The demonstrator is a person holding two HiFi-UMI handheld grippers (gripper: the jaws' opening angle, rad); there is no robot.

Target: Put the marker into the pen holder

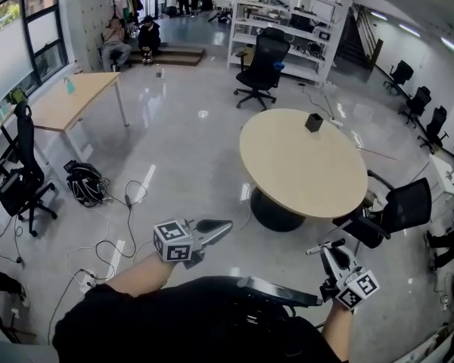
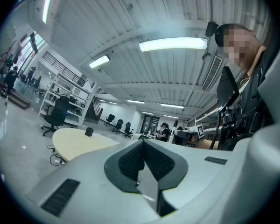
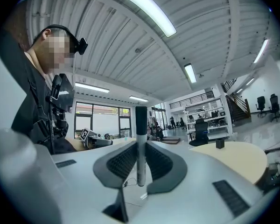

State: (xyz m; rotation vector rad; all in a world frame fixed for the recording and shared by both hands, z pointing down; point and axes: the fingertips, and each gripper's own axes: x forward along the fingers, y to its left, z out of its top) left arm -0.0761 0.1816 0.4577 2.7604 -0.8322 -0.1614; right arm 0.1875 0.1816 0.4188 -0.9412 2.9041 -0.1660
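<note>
A white marker with a black cap (image 3: 140,143) stands upright between the pads of my right gripper (image 3: 141,158), which is shut on it. In the head view the marker (image 1: 324,246) lies crosswise at the tips of the right gripper (image 1: 331,252), low on the right and short of the table. The black pen holder (image 1: 313,122) sits at the far edge of the round beige table (image 1: 303,165); it also shows small and far off as the pen holder (image 3: 219,143). My left gripper (image 1: 224,224) hangs at lower centre over the floor, jaws shut and empty, as the left gripper (image 2: 143,146) shows too.
Black office chairs (image 1: 390,214) stand by the table's near right side and another chair (image 1: 263,65) beyond it. Cables and a bag (image 1: 87,184) lie on the floor to the left. A rectangular desk (image 1: 72,97) is far left, and people (image 1: 129,40) sit at the back.
</note>
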